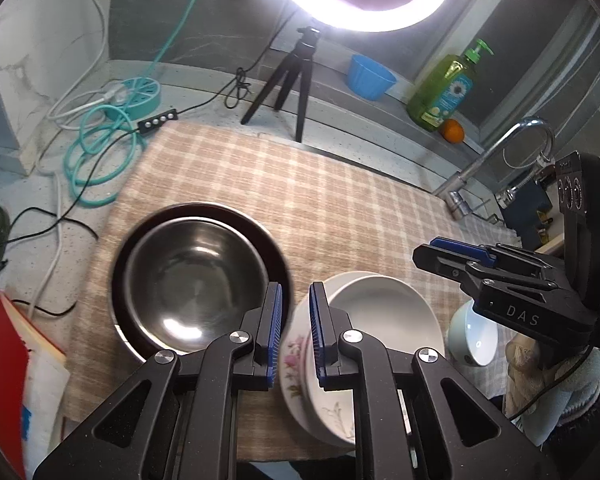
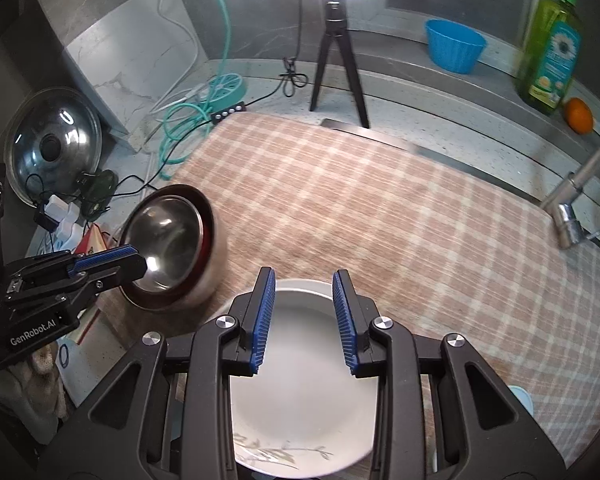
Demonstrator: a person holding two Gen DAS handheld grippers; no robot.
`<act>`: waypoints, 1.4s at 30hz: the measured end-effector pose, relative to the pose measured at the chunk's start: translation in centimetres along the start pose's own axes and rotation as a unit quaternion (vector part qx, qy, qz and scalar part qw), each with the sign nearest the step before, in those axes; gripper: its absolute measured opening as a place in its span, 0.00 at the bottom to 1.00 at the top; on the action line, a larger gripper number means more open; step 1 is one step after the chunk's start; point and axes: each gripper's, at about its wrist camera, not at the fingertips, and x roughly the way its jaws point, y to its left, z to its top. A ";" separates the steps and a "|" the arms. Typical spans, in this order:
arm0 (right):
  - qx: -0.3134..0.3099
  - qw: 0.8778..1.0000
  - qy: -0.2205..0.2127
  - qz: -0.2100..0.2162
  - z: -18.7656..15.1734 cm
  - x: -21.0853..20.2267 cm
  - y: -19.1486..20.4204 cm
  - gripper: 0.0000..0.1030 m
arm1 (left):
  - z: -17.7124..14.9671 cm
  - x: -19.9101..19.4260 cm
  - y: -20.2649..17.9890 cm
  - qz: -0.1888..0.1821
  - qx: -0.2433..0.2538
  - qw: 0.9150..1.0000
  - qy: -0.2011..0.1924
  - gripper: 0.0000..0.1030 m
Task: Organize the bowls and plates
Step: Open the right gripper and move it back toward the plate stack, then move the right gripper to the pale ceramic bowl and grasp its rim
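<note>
A steel bowl point(image 1: 196, 280) sits nested inside a dark reddish bowl on the checked cloth point(image 1: 300, 184). To its right is a stack of white plates point(image 1: 384, 316), the lower ones with flower prints. A small pale bowl point(image 1: 472, 332) stands further right. My left gripper point(image 1: 297, 292) hovers between the steel bowl and the plates, its pads nearly together and holding nothing. My right gripper point(image 2: 304, 280) hangs over the top plate point(image 2: 300, 384), open with nothing between its pads. In the right wrist view the steel bowl point(image 2: 168, 236) is at the left, behind my left gripper point(image 2: 138, 260).
A ring light on a black tripod point(image 1: 288, 80) stands at the back. A blue tub point(image 1: 370, 76), a green soap bottle point(image 1: 444, 88) and an orange point(image 1: 453, 131) line the sill. The faucet point(image 1: 496, 152) is at the right, with cables point(image 1: 100, 148) and a red book point(image 1: 8, 372) at the left. A pot lid point(image 2: 52, 144) leans there too.
</note>
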 end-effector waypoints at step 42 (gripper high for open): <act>0.181 0.981 0.028 -0.059 -15.5 -5.8 -22.2 0.43 | -5.7 11.2 -19.6 -0.114 0.124 0.977 0.134 0.12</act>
